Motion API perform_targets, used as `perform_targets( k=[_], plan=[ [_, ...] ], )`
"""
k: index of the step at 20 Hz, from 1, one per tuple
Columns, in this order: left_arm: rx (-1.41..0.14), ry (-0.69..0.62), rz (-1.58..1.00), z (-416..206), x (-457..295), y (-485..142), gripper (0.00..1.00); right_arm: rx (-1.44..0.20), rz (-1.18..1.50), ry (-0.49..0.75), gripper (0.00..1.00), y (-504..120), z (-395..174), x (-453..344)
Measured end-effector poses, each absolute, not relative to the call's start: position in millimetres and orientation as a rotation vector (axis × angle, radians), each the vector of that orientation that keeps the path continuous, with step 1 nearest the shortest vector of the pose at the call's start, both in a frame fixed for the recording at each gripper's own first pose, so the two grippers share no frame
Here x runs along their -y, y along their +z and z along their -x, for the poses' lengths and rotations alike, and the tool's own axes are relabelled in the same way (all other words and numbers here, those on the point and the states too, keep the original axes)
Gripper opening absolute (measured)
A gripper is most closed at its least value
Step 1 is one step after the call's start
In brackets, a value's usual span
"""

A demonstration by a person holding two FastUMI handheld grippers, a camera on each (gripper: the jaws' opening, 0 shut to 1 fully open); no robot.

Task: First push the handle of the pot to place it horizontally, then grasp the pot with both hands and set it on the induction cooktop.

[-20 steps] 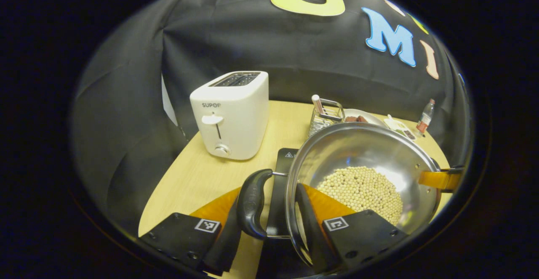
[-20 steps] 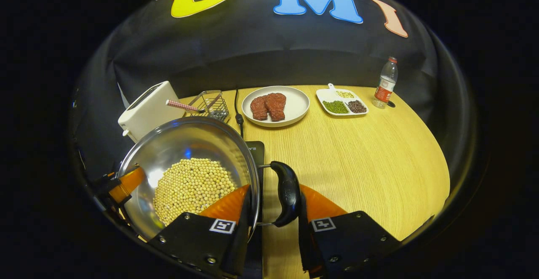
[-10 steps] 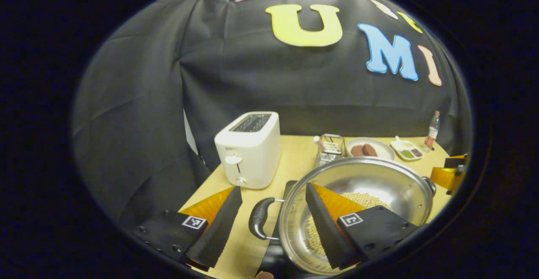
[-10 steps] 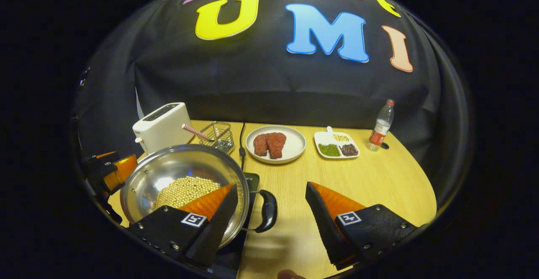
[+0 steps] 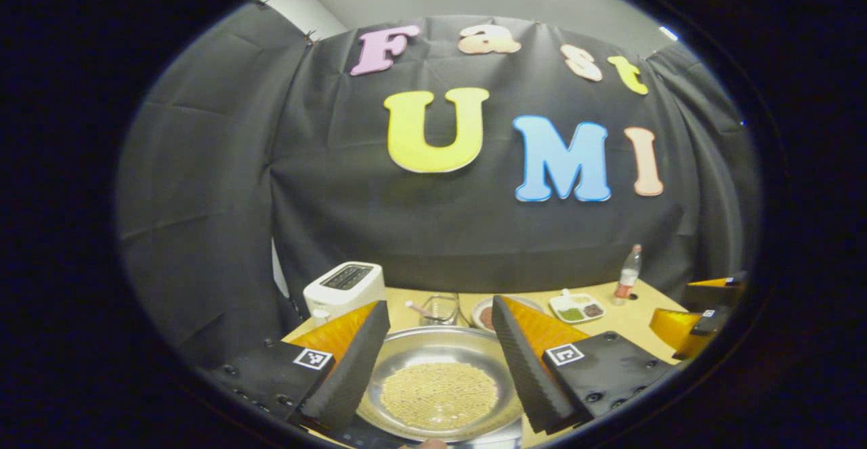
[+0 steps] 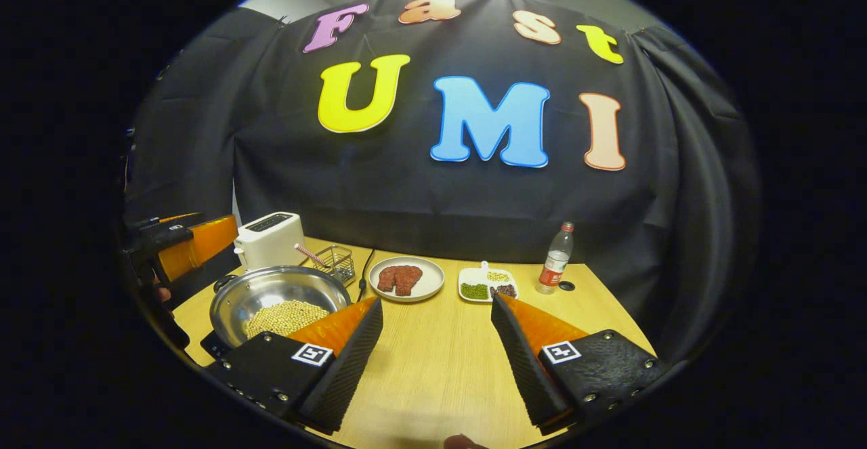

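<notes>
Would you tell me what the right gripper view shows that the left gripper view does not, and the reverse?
Right gripper view: a black cable lying on the wooden table and the left tongs at the far left. Left gripper view: the right tongs, open, at the far right. Shared: the steel pot of pale beans, white toaster, white plate of red meat, clear plastic bottle.

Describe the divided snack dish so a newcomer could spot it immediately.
On the wooden table, look along the back row by the black cloth. The divided dish sits between the round plate and the bottle; it alone is squarish, holding separate green, dark and pale piles.
</notes>
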State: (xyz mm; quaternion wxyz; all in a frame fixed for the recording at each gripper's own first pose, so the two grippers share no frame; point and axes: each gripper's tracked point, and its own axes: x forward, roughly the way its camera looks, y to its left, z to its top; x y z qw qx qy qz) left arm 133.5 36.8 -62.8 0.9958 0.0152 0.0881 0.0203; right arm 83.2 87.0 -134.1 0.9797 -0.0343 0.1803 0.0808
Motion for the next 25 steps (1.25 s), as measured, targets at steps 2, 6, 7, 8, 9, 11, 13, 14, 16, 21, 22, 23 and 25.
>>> perform_targets(
  k=[2,6,7,8,9,11,13,14,16,21,22,23,25],
  plan=[
    [-0.135,0.008,-0.037,-114,-1,-45,1.0,-0.336,0.065,0.153,0.96,-122,-68,-67],
    [-0.096,-0.036,-0.015,-71,58,-26,1.0,-0.295,0.051,0.137,0.96,-102,-36,-26],
    [-0.075,-0.038,-0.013,-60,67,-19,1.0,-0.277,0.049,0.131,0.96,-95,-28,-16],
    [-0.057,-0.037,-0.014,-54,77,-13,1.0,-0.258,0.051,0.126,0.96,-88,-20,-6],
    [-0.044,-0.034,-0.016,-43,83,-9,1.0,-0.24,0.055,0.126,0.96,-82,-13,2],
    [-0.025,-0.029,-0.002,-24,93,1,1.0,-0.219,0.06,0.126,0.96,-72,1,16],
    [-0.004,-0.034,0.014,-7,101,14,1.0,-0.206,0.061,0.111,0.96,-64,12,29],
    [0.012,-0.034,0.009,0,101,22,1.0,-0.196,0.054,0.106,0.96,-60,17,32],
    [0.043,-0.047,-0.003,13,103,34,0.93,-0.176,0.046,0.095,0.96,-52,26,36],
    [0.044,-0.051,-0.013,34,88,38,1.0,-0.148,0.034,0.051,0.96,-37,46,42],
    [0.046,-0.045,-0.017,38,81,38,0.93,-0.141,0.034,0.046,0.96,-34,50,41],
    [0.049,-0.04,-0.022,43,75,38,0.93,-0.133,0.034,0.043,0.96,-31,52,40],
    [0.053,-0.037,-0.032,49,66,40,0.93,-0.123,0.03,0.039,0.96,-27,58,35]
  ],
)
